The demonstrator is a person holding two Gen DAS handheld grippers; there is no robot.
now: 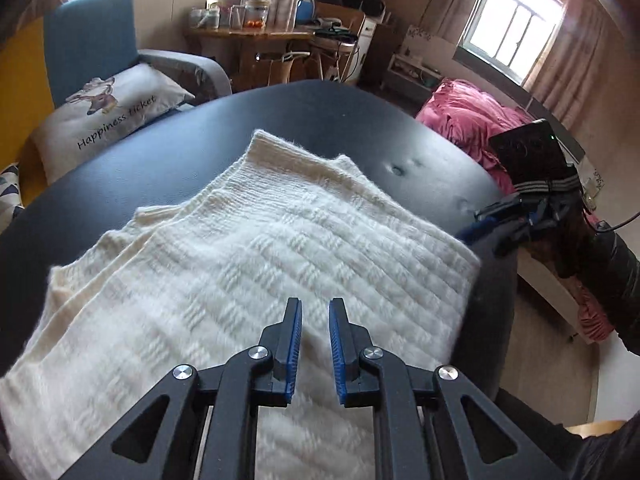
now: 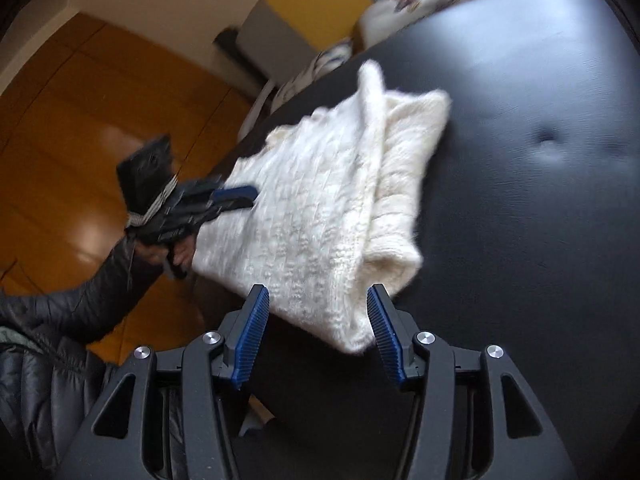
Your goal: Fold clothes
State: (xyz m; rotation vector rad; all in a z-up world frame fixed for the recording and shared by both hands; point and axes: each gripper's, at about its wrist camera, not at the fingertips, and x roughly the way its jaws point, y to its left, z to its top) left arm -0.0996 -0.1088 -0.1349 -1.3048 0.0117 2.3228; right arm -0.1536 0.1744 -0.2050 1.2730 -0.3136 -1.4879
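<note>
A folded cream knit sweater (image 1: 248, 240) lies on a black padded surface (image 1: 320, 120), with its layers stepped at the far left. My left gripper (image 1: 315, 304) hovers over the sweater's near part with a narrow gap between its blue pads and nothing in that gap. In the right wrist view the sweater (image 2: 320, 208) is blurred, and its near corner lies between the wide-apart fingers of my right gripper (image 2: 318, 294), whose pads do not press it. The left gripper (image 2: 250, 196) shows at the sweater's left edge. The right gripper (image 1: 476, 224) shows at its right edge.
A printed pillow (image 1: 112, 116) and a blue armchair (image 1: 88, 40) stand beyond the surface at the left. Pink bedding (image 1: 468, 120) lies at the right and a cluttered wooden table (image 1: 248, 32) at the back. A dark puffy sleeve (image 2: 60, 320) and orange wood floor (image 2: 80, 120) are at the left.
</note>
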